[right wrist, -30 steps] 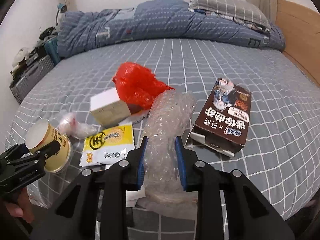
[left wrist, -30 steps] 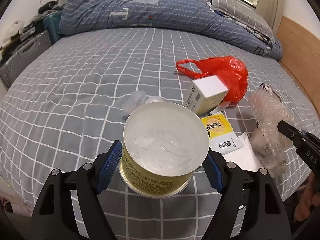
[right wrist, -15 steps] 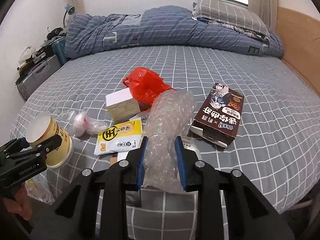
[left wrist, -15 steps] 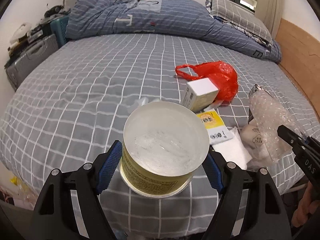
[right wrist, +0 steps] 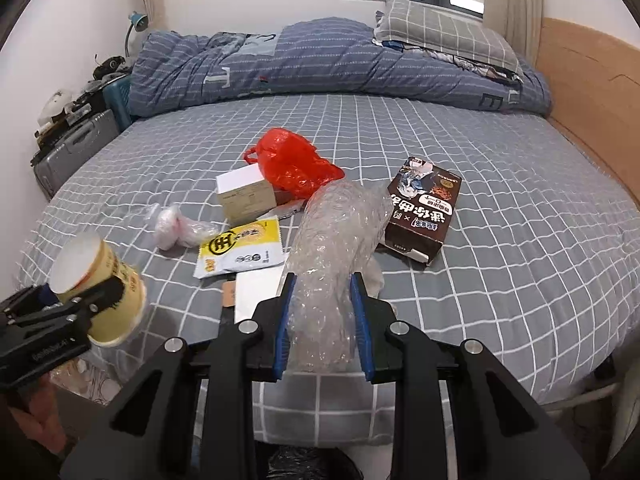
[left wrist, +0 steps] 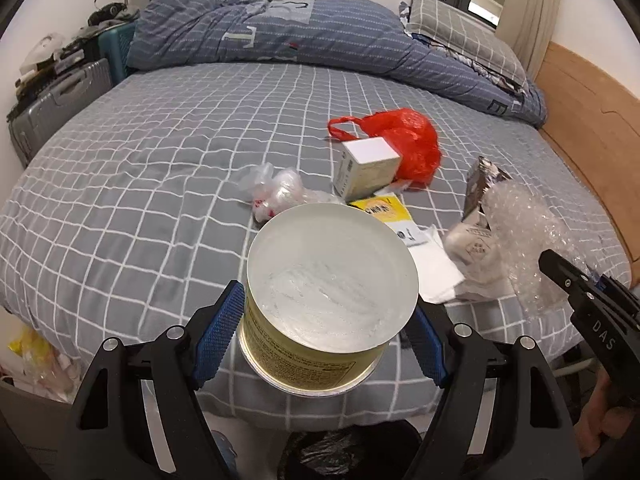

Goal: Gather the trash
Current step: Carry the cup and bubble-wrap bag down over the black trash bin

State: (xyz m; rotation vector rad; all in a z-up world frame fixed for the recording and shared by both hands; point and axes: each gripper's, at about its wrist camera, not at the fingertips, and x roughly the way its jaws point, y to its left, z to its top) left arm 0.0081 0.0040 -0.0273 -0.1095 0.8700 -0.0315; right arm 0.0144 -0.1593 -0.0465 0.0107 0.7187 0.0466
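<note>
A yellow paper tub (left wrist: 320, 320), likely light and crushable, sat clamped by its sides in the left gripper (left wrist: 320, 340) above the bed's edge (left wrist: 120, 240). The right gripper (right wrist: 322, 328) squeezed soft, springy bubble wrap (right wrist: 336, 248). A black-lined bin (left wrist: 340, 456) waited below.

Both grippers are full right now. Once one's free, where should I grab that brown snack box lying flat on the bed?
Probably take the brown snack box across its two long edges, coming down from above. It lies flat on the bed, printed face up, with clear sheet on its right side; the bubble wrap crowds its left.
</note>
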